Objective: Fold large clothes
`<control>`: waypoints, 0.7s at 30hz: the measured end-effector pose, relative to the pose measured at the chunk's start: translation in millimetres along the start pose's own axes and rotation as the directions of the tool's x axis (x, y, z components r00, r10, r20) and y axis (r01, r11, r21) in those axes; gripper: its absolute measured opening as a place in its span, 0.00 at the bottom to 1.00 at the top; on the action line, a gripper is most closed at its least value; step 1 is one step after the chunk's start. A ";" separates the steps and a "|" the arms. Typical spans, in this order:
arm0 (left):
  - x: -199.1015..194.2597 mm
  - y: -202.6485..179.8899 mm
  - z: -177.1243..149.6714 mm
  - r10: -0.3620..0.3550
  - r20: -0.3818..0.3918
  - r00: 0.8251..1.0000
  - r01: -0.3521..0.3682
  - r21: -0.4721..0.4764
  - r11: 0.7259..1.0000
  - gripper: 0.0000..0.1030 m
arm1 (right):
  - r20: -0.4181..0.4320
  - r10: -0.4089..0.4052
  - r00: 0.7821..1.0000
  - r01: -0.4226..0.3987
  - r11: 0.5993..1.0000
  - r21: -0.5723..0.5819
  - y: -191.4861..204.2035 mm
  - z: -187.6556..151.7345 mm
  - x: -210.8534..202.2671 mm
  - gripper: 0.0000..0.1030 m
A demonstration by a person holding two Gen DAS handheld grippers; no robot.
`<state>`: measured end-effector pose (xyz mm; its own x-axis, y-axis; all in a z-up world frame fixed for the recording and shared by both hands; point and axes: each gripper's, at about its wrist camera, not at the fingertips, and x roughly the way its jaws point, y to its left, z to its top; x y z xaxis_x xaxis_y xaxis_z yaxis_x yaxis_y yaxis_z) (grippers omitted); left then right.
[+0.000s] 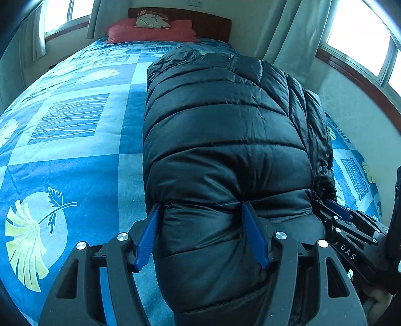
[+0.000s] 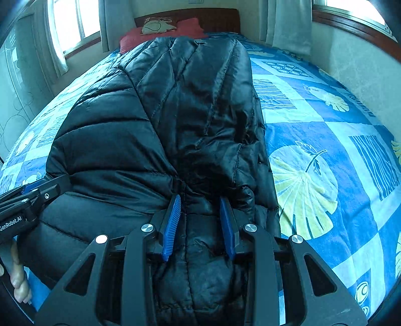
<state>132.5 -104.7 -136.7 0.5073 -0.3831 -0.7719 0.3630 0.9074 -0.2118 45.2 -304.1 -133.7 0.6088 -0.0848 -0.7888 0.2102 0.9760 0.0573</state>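
Black quilted nylon fills both views: a puffer jacket point(image 1: 225, 140) lies lengthwise on the bed point(image 1: 75, 140), folded into a long narrow bundle that runs from the near edge toward the headboard point(image 1: 213, 22). It rests on a blue bedspread point(image 2: 325, 140) printed with pale squares and yellow-green leaves.

Left tongs point(image 1: 200, 208) grasp the near end of the jacket, along its left edge; a thick roll of fabric bulges between the two blue pads point(image 1: 147, 238), which press into it on both sides. Right tongs point(image 2: 200, 200) are clenched more narrowly on a bunched fold of the jacket's near end, toward its right side, and the padding puckers around their pads point(image 2: 173, 225). Both point down at the bed from the near edge.

Each wrist view catches the other tongs at its margin, just beside the jacket, and the right view also shows a hand point(image 2: 18, 275) at its lower left corner.

At the head of the bed a red pillow point(image 1: 150, 31) carries a smaller pale cushion point(image 1: 153, 21). Curtains point(image 1: 293, 37) hang beside bright windows point(image 1: 358, 32) on both sides.
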 end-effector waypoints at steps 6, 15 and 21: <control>-17.2 -1.3 3.5 -0.005 0.009 1.000 0.005 -0.029 1.000 0.61 | 0.029 -0.052 0.998 0.053 0.998 -0.036 10.5 4.2 -19.1 0.31; -59.7 -0.8 24.5 0.022 0.118 0.993 -0.020 -0.018 1.000 0.61 | 0.083 -0.038 0.996 0.040 0.999 -0.034 14.7 29.0 -58.3 0.31; -57.7 4.8 54.8 0.024 0.122 0.992 -0.019 -0.043 0.999 0.61 | 0.151 -0.015 0.988 0.023 0.998 -0.056 19.9 67.4 -68.8 0.33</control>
<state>147.8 -87.7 -60.3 0.6075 -0.3790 -0.6980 0.3193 0.9212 -0.2223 59.1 -292.3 -37.0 0.7140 -0.1283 -0.6883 0.1808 0.9835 0.0043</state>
